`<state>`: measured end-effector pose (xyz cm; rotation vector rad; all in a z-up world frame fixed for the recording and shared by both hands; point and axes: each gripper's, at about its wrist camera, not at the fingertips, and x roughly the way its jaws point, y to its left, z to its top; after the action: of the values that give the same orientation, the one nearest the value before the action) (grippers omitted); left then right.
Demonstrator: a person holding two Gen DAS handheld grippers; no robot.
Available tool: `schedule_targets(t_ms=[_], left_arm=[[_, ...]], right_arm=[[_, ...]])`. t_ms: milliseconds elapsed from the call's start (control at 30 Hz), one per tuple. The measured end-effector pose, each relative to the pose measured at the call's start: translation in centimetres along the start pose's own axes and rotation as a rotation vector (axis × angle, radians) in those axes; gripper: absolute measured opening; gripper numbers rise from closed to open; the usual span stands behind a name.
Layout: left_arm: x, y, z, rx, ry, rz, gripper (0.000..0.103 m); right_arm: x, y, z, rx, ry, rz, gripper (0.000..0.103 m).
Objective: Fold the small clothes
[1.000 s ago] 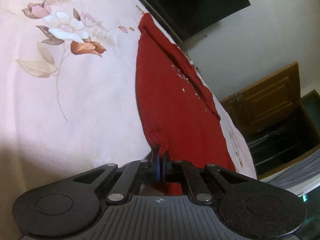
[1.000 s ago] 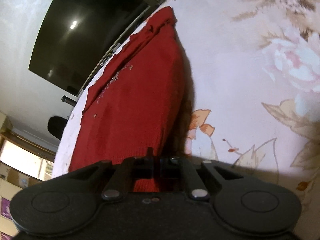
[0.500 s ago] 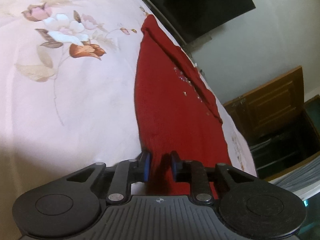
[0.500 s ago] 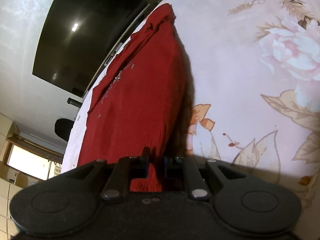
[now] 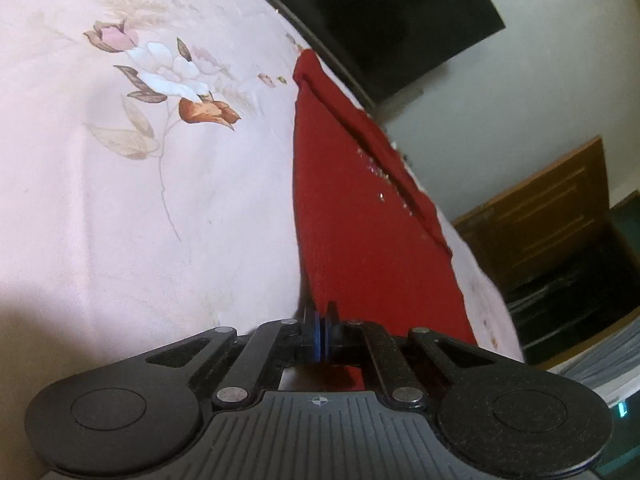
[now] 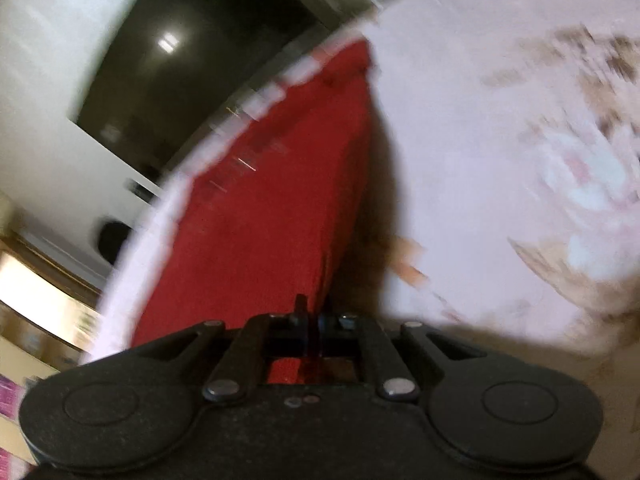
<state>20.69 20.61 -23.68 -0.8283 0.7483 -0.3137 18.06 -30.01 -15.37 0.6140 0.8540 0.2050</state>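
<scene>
Red knit garment (image 5: pixel 360 224), long and tapering, sequin-flecked.

A red knit garment (image 5: pixel 352 216) with small sparkles stretches from the frame's bottom centre toward upper centre, near edge lifted.

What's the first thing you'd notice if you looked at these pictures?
The bright red garment jumps out first, stretched long across the pale flowered bedsheet. Next come the two black tools at its near edge: the left gripper and the right gripper, each with jaws shut on the red cloth. Behind the bed a big dark screen hangs on the wall.
</scene>
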Motion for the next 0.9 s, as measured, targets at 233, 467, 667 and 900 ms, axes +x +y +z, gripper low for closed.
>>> schedule_targets(t_ms=[233, 467, 667, 900], left_arm=[[-1.1, -1.2, 0.4, 0.004, -0.051, -0.015, 0.002], [-2.2, -5.1, 4.5, 0.090, -0.134, -0.088, 0.002], [-0.9, -8.6, 10.1, 0.174, -0.176, -0.129, 0.002], [2.6, -11.8, 17.3, 0.231, -0.222, -0.143, 0.002]], right_arm=[[-0.6, 0.0, 0.1, 0.020, -0.040, 0.031, 0.005], [-2.8, 3.4, 2.9, -0.072, -0.157, 0.058, 0.005], [-2.7, 6.5, 8.5, -0.185, -0.227, 0.073, 0.005], [-0.8, 8.6, 16.0, -0.228, -0.301, 0.084, 0.005]])
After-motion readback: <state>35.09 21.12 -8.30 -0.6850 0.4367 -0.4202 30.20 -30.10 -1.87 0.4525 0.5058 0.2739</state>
